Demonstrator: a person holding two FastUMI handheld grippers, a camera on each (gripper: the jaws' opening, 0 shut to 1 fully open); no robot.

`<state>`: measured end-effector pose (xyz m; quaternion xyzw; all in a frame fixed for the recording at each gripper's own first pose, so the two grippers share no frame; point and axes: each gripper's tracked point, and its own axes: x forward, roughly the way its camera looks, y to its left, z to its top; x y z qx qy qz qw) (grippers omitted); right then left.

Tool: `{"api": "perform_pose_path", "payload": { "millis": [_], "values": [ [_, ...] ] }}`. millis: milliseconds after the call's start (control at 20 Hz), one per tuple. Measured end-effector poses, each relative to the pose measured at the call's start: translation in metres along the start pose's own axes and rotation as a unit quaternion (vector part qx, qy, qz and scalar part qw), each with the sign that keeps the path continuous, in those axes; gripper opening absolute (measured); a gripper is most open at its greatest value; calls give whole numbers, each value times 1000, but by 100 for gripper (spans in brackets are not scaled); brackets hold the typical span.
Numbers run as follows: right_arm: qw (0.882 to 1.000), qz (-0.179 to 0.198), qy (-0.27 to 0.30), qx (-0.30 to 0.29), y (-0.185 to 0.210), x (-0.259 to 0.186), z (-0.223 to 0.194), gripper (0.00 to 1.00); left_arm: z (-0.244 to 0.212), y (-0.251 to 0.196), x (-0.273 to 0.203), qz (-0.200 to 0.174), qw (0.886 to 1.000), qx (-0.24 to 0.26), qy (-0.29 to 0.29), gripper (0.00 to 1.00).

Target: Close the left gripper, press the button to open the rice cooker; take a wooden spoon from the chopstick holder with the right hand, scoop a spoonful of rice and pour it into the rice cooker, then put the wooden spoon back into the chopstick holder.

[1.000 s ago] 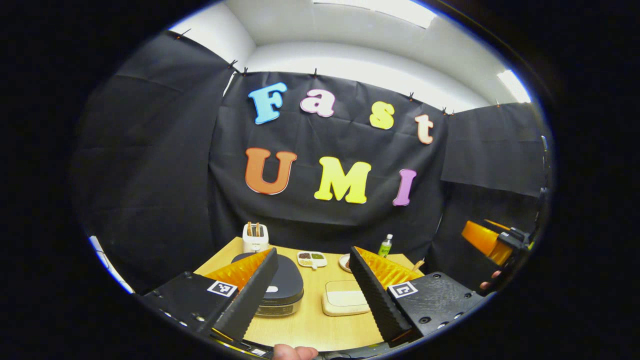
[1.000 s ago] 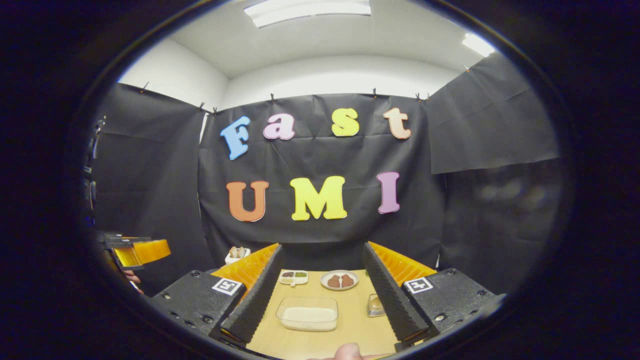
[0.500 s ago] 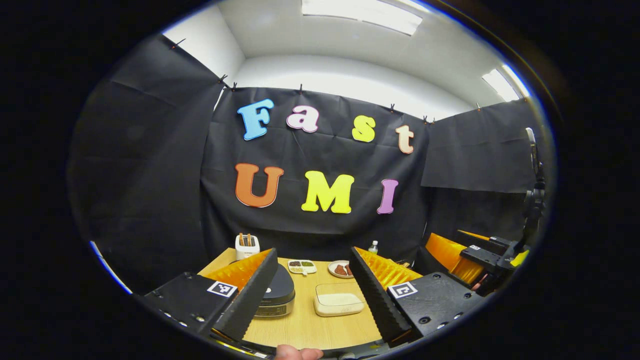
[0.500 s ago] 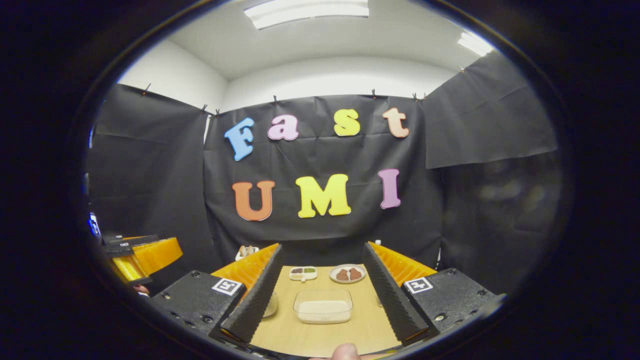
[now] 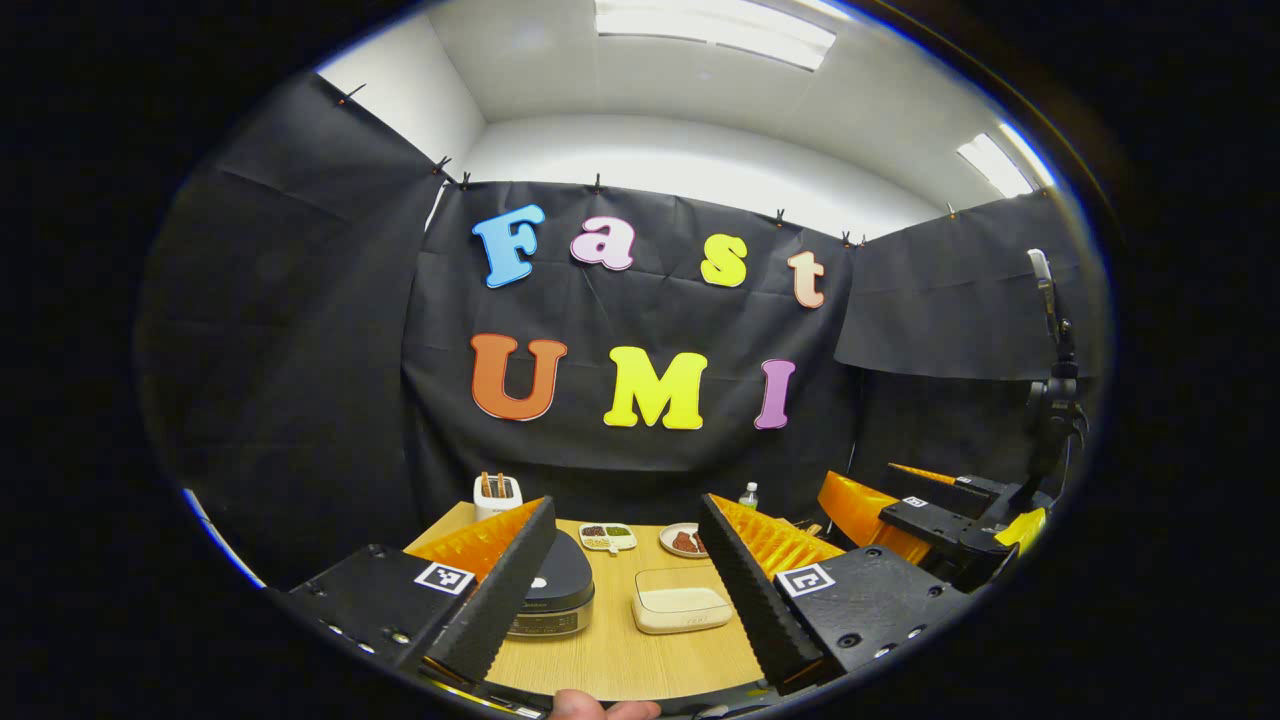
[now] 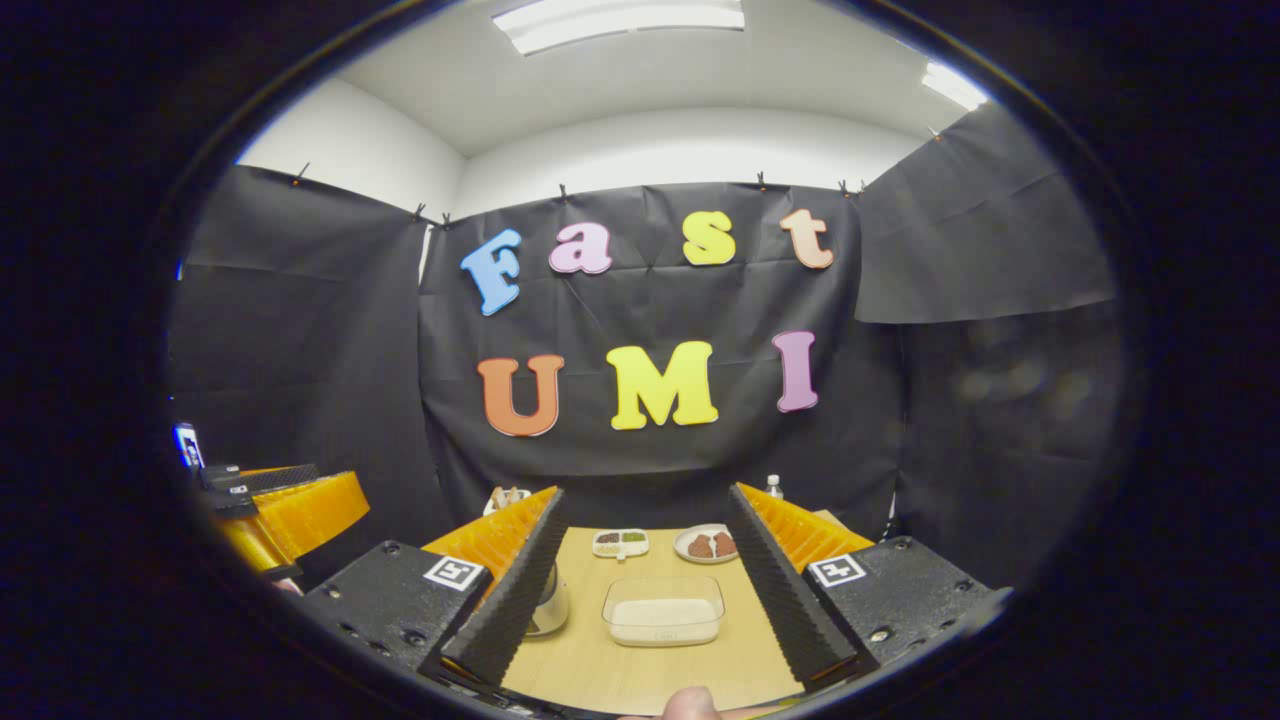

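Note:
My left gripper (image 5: 626,503) is open and empty, held above the near edge of the wooden table (image 5: 610,665). The dark-lidded rice cooker (image 5: 560,590) sits shut just behind its left finger, partly hidden by it. A white chopstick holder (image 5: 497,492) with wooden handles stands at the back left. A shallow box of rice (image 5: 680,608) lies between the fingers. My right gripper (image 6: 647,492) is also open and empty, with the clear rice box (image 6: 664,610) ahead of it. The cooker's edge (image 6: 548,606) and the holder (image 6: 505,497) peek past its left finger.
A small divided dish (image 5: 607,537), a plate with brown food (image 5: 685,541) and a bottle (image 5: 748,495) stand at the table's back. The right gripper (image 5: 930,512) hovers off the table's right side, the left gripper (image 6: 285,500) off its left side. A thumb (image 5: 600,708) shows at the bottom.
Both grippers stayed open. The left gripper drew back, so the cooker and rice box look smaller. The right gripper came closer in the left gripper view; the rice box slid right in the right gripper view.

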<state>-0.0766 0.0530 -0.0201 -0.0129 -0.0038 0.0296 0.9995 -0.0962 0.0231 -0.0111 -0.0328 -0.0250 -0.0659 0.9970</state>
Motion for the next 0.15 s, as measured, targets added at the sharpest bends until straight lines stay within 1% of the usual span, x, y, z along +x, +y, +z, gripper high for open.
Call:
{"api": "perform_pose_path", "payload": {
  "millis": [150],
  "values": [
    [1000,-2,-2,-1,-4,0,-3,100,-3,-4,6,-5,1000,2,0,94]
  ]
}}
